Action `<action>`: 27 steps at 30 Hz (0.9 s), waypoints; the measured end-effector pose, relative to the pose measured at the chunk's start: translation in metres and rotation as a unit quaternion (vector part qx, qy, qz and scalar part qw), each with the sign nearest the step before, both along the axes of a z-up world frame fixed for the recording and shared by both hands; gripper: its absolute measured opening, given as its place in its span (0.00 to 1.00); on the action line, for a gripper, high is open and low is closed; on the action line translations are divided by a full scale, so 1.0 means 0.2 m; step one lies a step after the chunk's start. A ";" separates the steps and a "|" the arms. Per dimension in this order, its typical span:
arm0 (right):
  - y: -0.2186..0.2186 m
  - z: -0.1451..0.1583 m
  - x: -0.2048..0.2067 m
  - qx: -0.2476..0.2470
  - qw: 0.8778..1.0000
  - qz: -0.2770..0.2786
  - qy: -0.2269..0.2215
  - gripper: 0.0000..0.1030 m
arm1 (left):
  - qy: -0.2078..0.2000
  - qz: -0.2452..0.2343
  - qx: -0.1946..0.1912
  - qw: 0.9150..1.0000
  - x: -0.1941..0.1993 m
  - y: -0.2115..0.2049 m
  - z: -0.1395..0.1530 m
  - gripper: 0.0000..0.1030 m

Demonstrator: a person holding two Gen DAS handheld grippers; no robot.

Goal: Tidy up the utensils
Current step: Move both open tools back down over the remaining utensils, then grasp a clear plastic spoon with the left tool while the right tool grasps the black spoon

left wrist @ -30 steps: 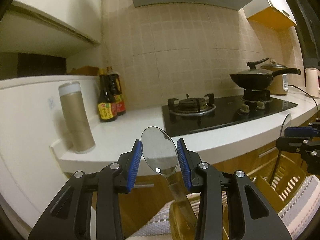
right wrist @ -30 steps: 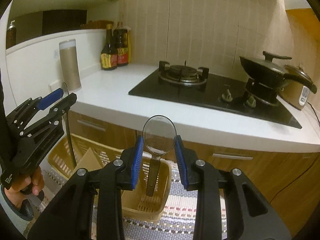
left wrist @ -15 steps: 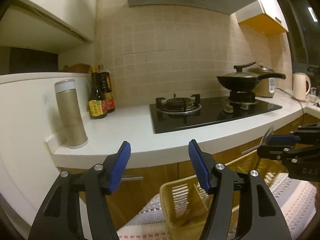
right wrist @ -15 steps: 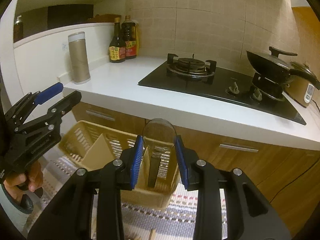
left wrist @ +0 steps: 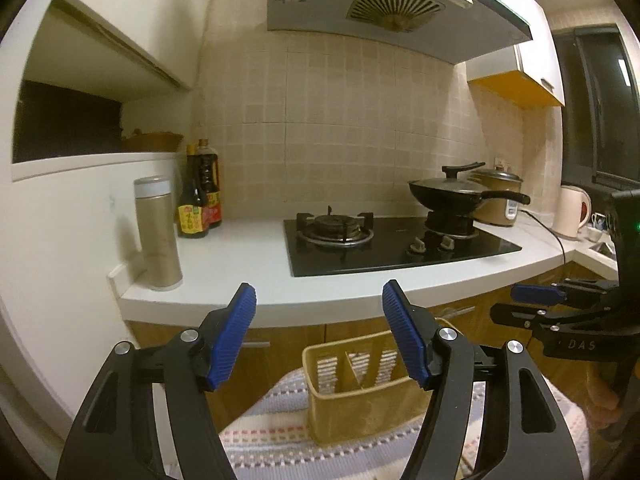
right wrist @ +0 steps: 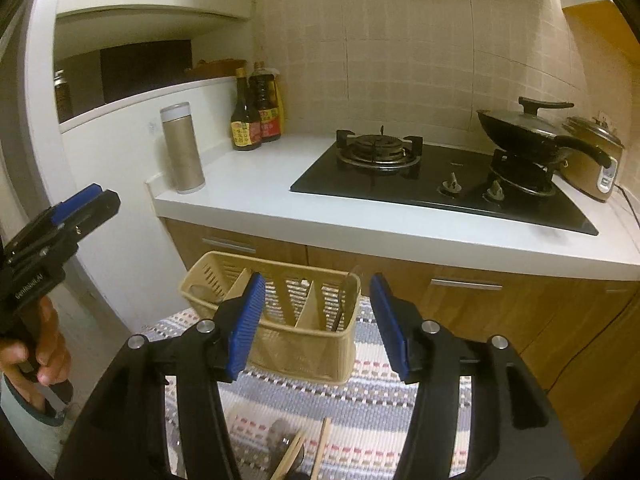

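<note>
The landmark was the beige utensil basket [right wrist: 280, 316], a slotted caddy with dividers that stood on a striped mat [right wrist: 372, 412] below the white counter [right wrist: 256, 196].

The left gripper [left wrist: 320, 336] hung above and in front of the basket, its blue pads spread wide and its jaws opening, with nothing between them; the basket [left wrist: 352, 392] showed through the gap. In the right wrist view the same gripper [right wrist: 86, 200] appeared to the left of the basket, held in a hand [right wrist: 36, 352].

The right gripper [right wrist: 316, 320] hovered just above the basket's near wall, its jaws opening and moderately wide, nothing pressed by the pads. In the basket's right compartment a spoon [right wrist: 346, 300] stood handle down and leaned against the right wall, clear of both pads. The left compartment held something pale at its bottom, too dim to name.

On the mat in front of the basket, at the lower edge of the right wrist view, lay wooden chopsticks [right wrist: 320, 452] and some dark metal utensils [right wrist: 280, 440], partly hidden by the gripper.

Behind the basket, on the counter, stood a tan canister [right wrist: 182, 148], two sauce bottles [right wrist: 256, 116] and a black gas hob [right wrist: 440, 188] carrying a lidded wok [right wrist: 520, 128].
</note>
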State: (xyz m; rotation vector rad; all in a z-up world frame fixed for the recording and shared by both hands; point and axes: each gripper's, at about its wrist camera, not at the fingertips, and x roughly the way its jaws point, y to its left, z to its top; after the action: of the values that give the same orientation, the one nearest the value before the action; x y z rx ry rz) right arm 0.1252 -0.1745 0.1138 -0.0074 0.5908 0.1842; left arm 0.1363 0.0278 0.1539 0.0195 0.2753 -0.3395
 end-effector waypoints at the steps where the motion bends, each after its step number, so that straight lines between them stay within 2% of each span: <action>1: 0.01 0.01 -0.03 -0.004 1.000 -0.002 0.001 0.49 | 0.005 -0.001 -0.001 1.000 -0.02 0.01 0.01 0.62; 5: 0.02 0.00 -0.11 -0.012 1.000 -0.002 0.018 0.49 | 0.052 -0.012 0.000 0.999 -0.09 0.03 0.00 0.62; 10: 0.02 -0.12 -0.15 -0.011 0.997 0.009 0.077 0.50 | 0.153 -0.024 0.019 0.988 -0.13 0.04 -0.18 0.62; 12: 0.01 -0.21 -0.14 -0.009 0.993 0.016 0.119 0.49 | 0.207 -0.034 0.033 0.977 -0.14 0.03 -0.32 0.62; 14: 0.01 -0.34 -0.13 0.000 0.985 0.030 0.171 0.49 | 0.244 -0.039 0.047 0.968 -0.15 0.02 -0.44 0.62; 17: -0.01 -0.53 -0.11 0.031 0.966 0.050 0.252 0.49 | 0.306 -0.045 0.063 0.949 -0.14 0.01 -0.65 0.62; 19: -0.04 -0.64 -0.10 0.050 0.952 0.054 0.297 0.49 | 0.342 -0.045 0.059 0.937 -0.11 0.02 -0.77 0.62; 21: -0.05 -0.73 -0.10 0.055 0.943 0.056 0.324 0.49 | 0.369 -0.045 0.046 0.927 -0.09 0.02 -0.87 0.62; 23: -0.06 -0.81 -0.10 0.057 0.935 0.056 0.345 0.49 | 0.381 -0.044 0.037 0.923 -0.07 0.02 -0.91 0.62; 27: -0.07 -0.88 -0.11 0.058 0.929 0.067 0.360 0.42 | 0.394 -0.040 0.041 0.917 -0.04 -0.01 -0.98 0.62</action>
State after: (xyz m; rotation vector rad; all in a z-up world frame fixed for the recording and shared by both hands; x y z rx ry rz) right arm 0.1039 -0.1877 -0.0630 0.1399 1.3145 0.3595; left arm 0.1281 0.0251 -0.0423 -0.0253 1.0945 -0.4066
